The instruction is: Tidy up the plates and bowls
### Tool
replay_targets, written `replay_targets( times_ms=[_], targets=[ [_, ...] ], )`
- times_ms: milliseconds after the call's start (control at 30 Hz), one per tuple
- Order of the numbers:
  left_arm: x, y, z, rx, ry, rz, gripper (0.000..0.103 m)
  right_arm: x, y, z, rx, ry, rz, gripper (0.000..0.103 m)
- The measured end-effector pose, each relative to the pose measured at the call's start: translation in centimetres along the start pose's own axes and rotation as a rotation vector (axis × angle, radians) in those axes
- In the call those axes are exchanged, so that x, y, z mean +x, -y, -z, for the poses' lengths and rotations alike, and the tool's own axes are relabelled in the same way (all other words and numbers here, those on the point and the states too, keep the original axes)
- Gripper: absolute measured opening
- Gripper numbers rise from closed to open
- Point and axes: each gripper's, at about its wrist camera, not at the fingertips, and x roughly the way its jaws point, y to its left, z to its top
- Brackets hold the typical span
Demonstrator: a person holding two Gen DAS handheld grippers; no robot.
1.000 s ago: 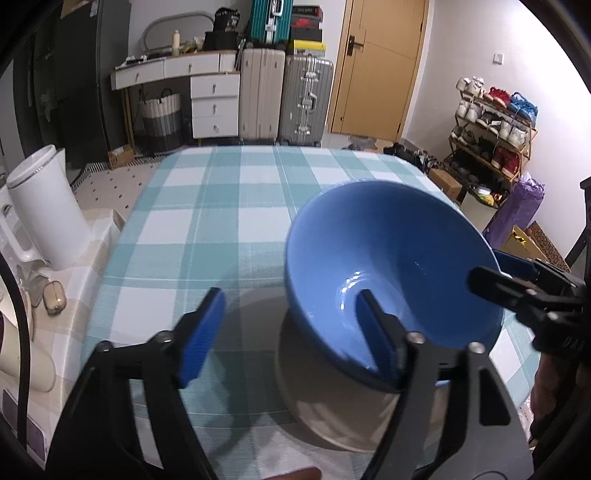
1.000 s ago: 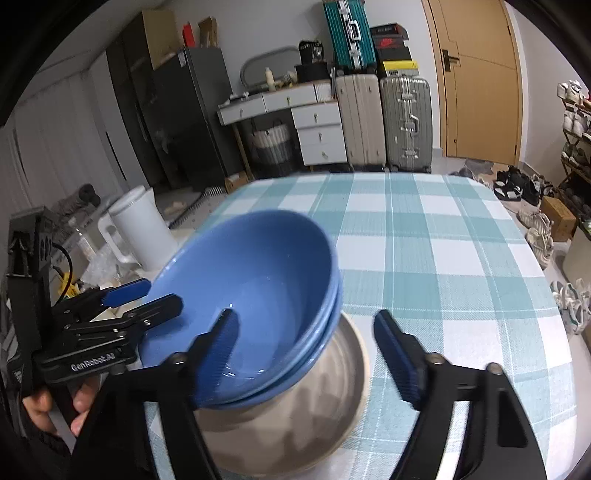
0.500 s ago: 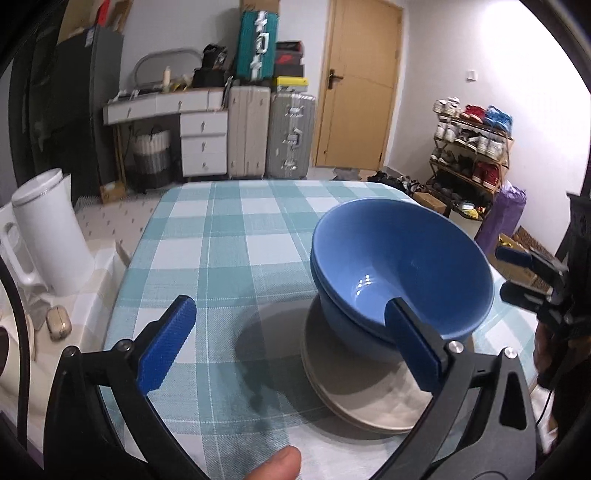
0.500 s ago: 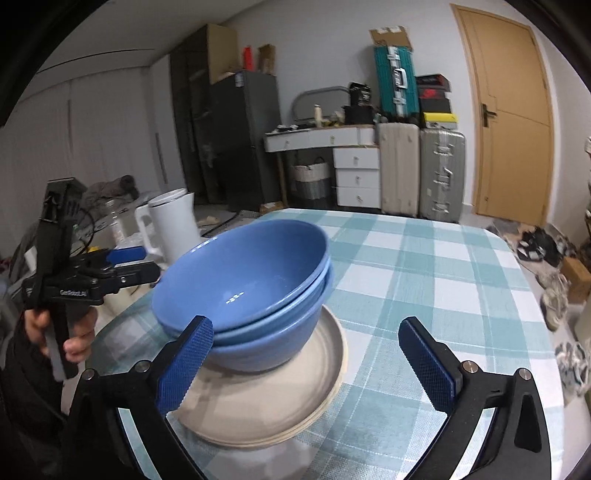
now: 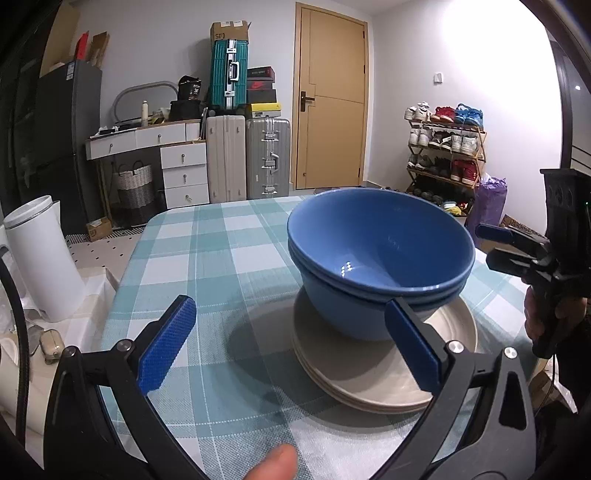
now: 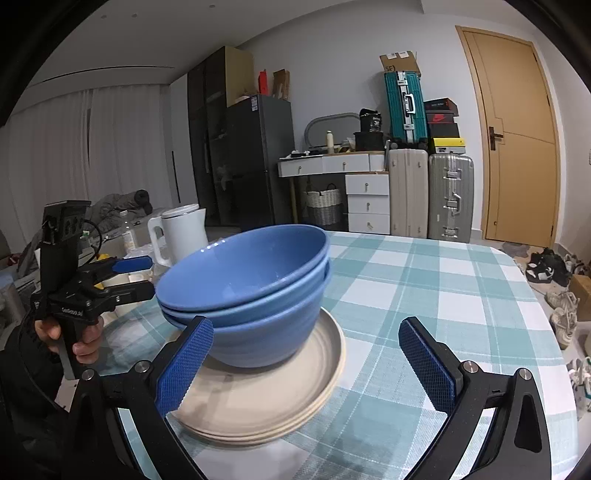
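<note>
Where blue bowls point(image 5: 380, 254) nest on plates point(image 6: 273, 398), "SF" marks a box point(image 5: 229, 31).

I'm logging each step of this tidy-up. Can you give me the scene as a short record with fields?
bowls: blue bowls nested, sitting on the plates
plates: beige plates stacked on the checked tablecloth
left gripper: jaws open, holding nothing, apart from the bowls
right gripper: jaws open, holding nothing
beside table: white kettle

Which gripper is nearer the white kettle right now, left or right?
Left. The left gripper hangs open on the kettle side of the blue bowls; the right gripper, also open, is across the bowls, farther away.
</note>
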Motion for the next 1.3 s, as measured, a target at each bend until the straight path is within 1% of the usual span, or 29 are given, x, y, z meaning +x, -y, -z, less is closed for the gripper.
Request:
replay_targets(
  times_ms=[233, 400, 800, 967, 1067, 1167, 1300],
  targets=[
    [0.4, -0.6, 1.5, -0.032, 0.001, 0.020, 0.102, -0.3, 0.3, 1.1, -0.008, 0.020, 0.009, 0.102],
    [0.8, -1.2, 1.5, -0.048, 0.005, 0.043, 0.102, -1.0, 0.6, 1.2, 0.004, 0.054, 0.010, 0.102],
    [1.0, -1.5, 1.5, -0.046, 0.027, 0.035, 0.102, -1.1, -0.5, 1.4, -0.048, 0.064, 0.007, 0.102],
    [0.9, -1.4, 1.6, -0.051, 0.012, 0.035, 0.102, -1.0, -0.5, 1.5, -0.046, 0.060, 0.005, 0.102],
    [1.1, -1.5, 1.6, -0.060, 0.023, 0.047, 0.102, -1.0, -0.4, 1.5, -0.044, 0.063, 0.005, 0.102],
    [1.4, -1.6, 1.6, -0.069, 0.021, 0.041, 0.102, -1.0, -0.4, 1.5, -0.043, 0.063, 0.003, 0.102],
    [1.7, -1.4, 1.7, -0.056, 0.027, 0.038, 0.102, -1.0, -0.4, 1.5, -0.043, 0.062, 0.002, 0.102]
  ],
)
